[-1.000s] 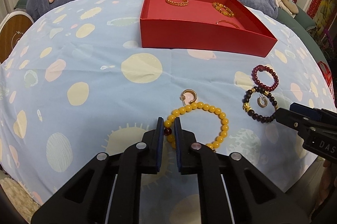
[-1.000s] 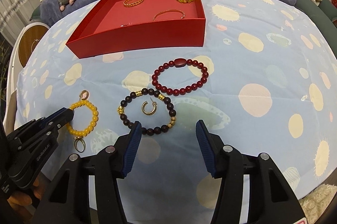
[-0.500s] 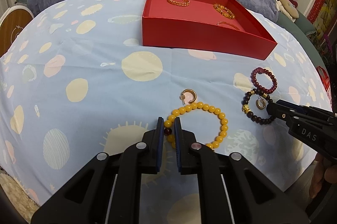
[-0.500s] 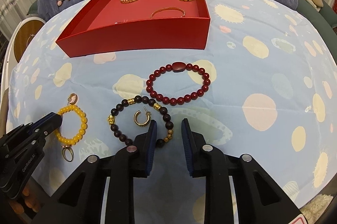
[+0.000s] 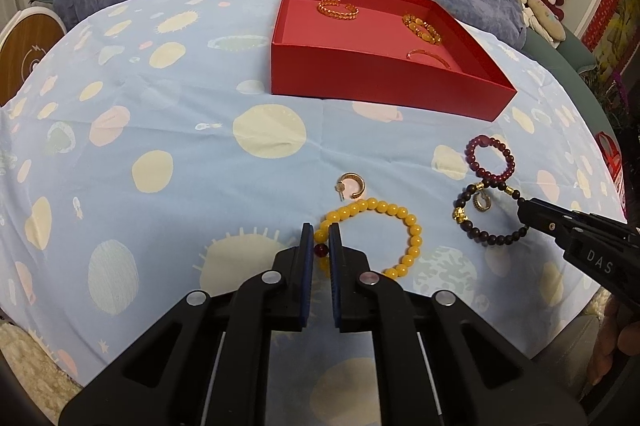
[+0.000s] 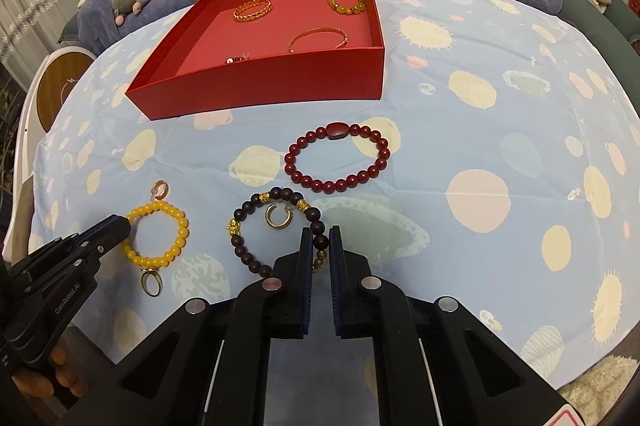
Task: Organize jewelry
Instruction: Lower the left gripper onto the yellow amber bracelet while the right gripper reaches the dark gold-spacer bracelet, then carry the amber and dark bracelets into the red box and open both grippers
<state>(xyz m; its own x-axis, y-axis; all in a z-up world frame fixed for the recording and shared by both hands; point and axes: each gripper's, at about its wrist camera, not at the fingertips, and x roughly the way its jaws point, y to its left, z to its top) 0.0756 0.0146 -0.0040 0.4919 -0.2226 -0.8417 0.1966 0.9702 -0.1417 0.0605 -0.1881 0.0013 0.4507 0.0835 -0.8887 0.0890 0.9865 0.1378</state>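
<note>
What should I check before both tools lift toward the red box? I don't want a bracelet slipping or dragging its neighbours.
1. Left tool closed on the yellow bead bracelet: ok, beads sit between its fingers.
2. Right tool closed on the dark bead bracelet: ok.
3. Gold hoop earring clear of the dark bracelet: not ok, it lies inside the loop and might get dragged.
4. Ring free of the yellow bracelet: cannot tell, it touches or sits right at the beads.
5. Red box has bare floor left: ok.
6. Red bead bracelet clear of the right tool: ok.
</note>
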